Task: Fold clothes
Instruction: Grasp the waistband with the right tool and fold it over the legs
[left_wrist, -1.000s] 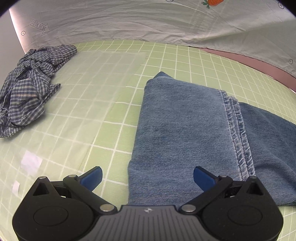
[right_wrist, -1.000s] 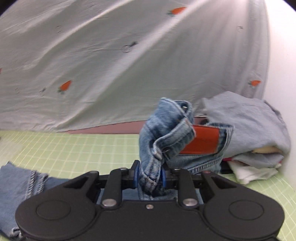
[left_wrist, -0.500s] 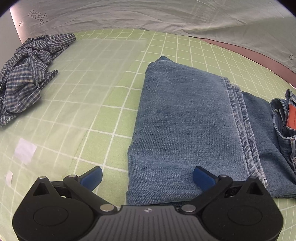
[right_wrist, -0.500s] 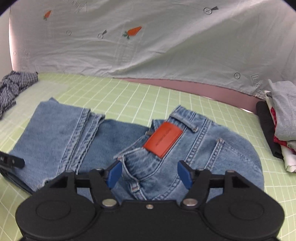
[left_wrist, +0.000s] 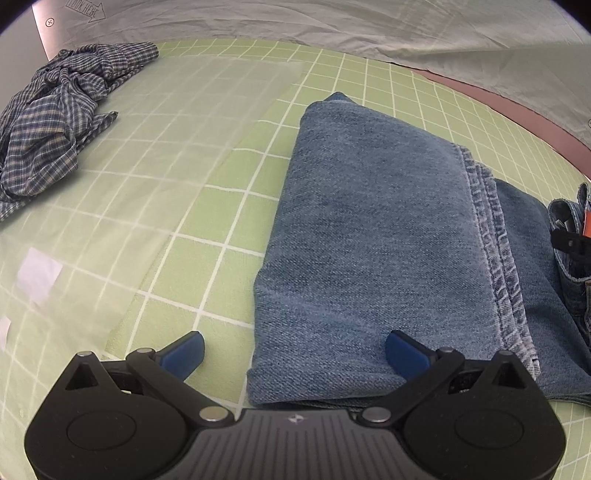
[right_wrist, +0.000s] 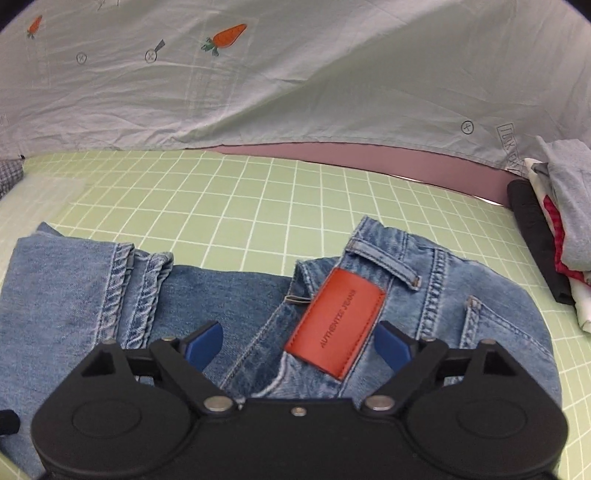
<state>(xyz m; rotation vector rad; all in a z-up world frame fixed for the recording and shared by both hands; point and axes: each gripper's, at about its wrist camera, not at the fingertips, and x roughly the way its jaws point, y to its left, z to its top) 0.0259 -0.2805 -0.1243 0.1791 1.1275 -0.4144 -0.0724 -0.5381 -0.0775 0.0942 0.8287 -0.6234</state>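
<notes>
Denim jeans (right_wrist: 424, 295) lie folded on the green-gridded table (right_wrist: 258, 195) just ahead of both tools, the left tool (left_wrist: 294, 350) and right tool (right_wrist: 298, 343) each spread wide, gripping nothing.

From my left camera, the folded jeans (left_wrist: 369, 240) lay on the grid mat (left_wrist: 207, 229) right of centre, with a crumpled checked shirt (left_wrist: 55, 122) well apart at the far left. From my right camera, the leg hems (right_wrist: 136, 291) sat on the left, the waistband patch (right_wrist: 334, 328) just right of them atop the denim. A clothes stack (right_wrist: 554, 236) stood at the mat's right edge, and a sheet (right_wrist: 295, 81) hung behind everything.
</notes>
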